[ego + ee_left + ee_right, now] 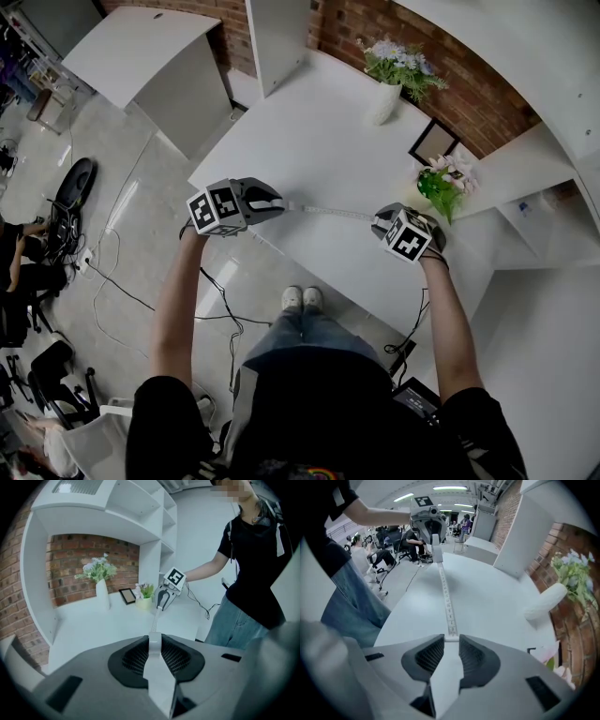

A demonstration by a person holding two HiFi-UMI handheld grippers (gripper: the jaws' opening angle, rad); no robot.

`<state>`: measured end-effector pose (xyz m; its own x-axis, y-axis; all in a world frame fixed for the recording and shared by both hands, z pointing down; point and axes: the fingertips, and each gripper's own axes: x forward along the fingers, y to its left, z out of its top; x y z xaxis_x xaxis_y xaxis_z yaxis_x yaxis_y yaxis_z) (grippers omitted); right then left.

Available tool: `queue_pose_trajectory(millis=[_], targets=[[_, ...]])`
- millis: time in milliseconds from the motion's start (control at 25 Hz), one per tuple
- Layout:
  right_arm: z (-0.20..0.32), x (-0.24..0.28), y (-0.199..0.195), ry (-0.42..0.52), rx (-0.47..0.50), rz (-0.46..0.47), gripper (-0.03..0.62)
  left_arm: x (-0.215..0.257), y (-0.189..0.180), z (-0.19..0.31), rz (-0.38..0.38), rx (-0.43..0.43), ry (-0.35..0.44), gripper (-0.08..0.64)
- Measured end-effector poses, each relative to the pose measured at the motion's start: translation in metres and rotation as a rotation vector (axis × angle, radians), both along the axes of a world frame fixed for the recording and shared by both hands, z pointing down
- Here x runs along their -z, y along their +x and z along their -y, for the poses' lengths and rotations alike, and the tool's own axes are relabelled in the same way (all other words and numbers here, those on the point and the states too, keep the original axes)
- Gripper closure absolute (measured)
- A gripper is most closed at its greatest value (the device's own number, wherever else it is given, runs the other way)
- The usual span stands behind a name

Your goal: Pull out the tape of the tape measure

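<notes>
Above the tabletop (309, 141), on the near side of the white vase (384, 101), the head view shows the tape (328, 212) stretched between the left gripper (270, 202) and the right gripper (380, 221), its long axis running hand to hand. Left gripper view: the jaws are clamped on the white case (154, 644), with the tape leading straight ahead. Right gripper view: the jaws pinch the end tab (451, 638), so further pull should go directly away from the case.

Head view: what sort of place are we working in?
Probably a mock room corner inside an open lab: white table, brick wall and flower vase here, seated people and floor cables beyond.
</notes>
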<state>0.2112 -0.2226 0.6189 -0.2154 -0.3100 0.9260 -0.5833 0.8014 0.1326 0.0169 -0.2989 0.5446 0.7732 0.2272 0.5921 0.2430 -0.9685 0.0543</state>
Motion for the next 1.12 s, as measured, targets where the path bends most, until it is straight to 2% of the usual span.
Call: queue_pose_trajectory(millis=[80,400,520,680,920,1120], targets=[[-0.003,0.001,0.005,-0.005,-0.021,0.016,0.497,0.001,-0.003,0.002,-0.009,0.006,-0.012,0.477],[-0.015,-0.007,0.038,-0.041,-0.071,-0.004,0.497,-0.005,-0.014,0.017,0.045,-0.011,0.003,0.477],[-0.018,-0.009,0.042,-0.057,-0.113,0.032,0.497,-0.004,-0.016,0.022,0.040,-0.013,-0.015,0.477],[-0.011,-0.014,0.042,-0.069,-0.108,0.022,0.497,-0.011,-0.012,0.027,0.090,-0.044,0.027,0.478],[0.016,-0.016,0.027,-0.057,-0.108,0.083,0.495,-0.019,0.003,0.044,0.135,-0.107,0.067,0.477],[0.041,-0.026,0.019,-0.068,-0.076,0.074,0.495,-0.036,0.012,0.064,0.240,-0.192,0.137,0.477]])
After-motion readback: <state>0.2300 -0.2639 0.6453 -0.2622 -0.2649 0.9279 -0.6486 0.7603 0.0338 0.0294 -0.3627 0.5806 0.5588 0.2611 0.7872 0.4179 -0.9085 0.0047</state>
